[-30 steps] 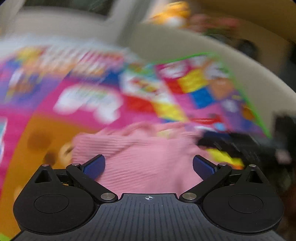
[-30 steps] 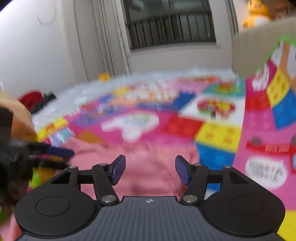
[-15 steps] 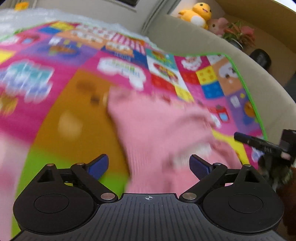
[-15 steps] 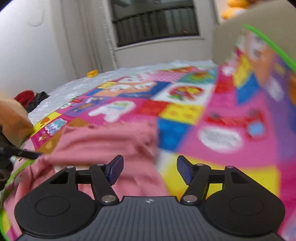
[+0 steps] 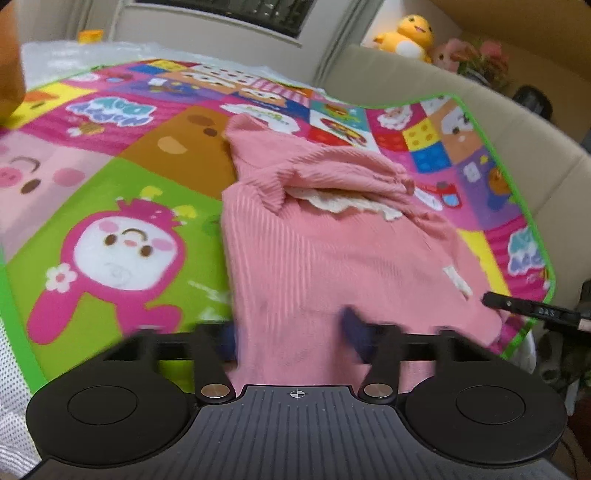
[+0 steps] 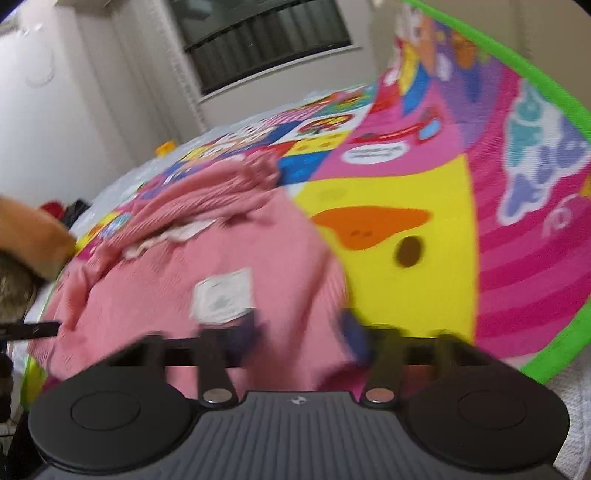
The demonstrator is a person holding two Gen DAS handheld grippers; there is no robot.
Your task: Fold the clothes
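Observation:
A pink ribbed garment [image 5: 314, 251] lies crumpled on a colourful play mat [image 5: 110, 184], with cream lace trim [image 5: 343, 205] showing under a fold. My left gripper [image 5: 290, 332] is low over the garment's near edge, fingers blurred and apart, pink cloth between them. In the right wrist view the same garment [image 6: 184, 266] shows a white label [image 6: 221, 295]. My right gripper [image 6: 301, 332] is open at its near right edge, fabric between the blurred fingers. The other gripper's black finger pokes in at each view's side [image 5: 532, 312].
The mat [image 6: 388, 240] curls up against a beige sofa [image 5: 517, 129] on the right. Plush toys [image 5: 406, 35] sit on the ledge behind it. A window with a dark grille [image 6: 266, 44] and a white wall are at the back.
Both grippers have dropped to the garment's near edge, which now lies between their fingers. The left fingers have come closer together. The right fingers keep about the same gap.

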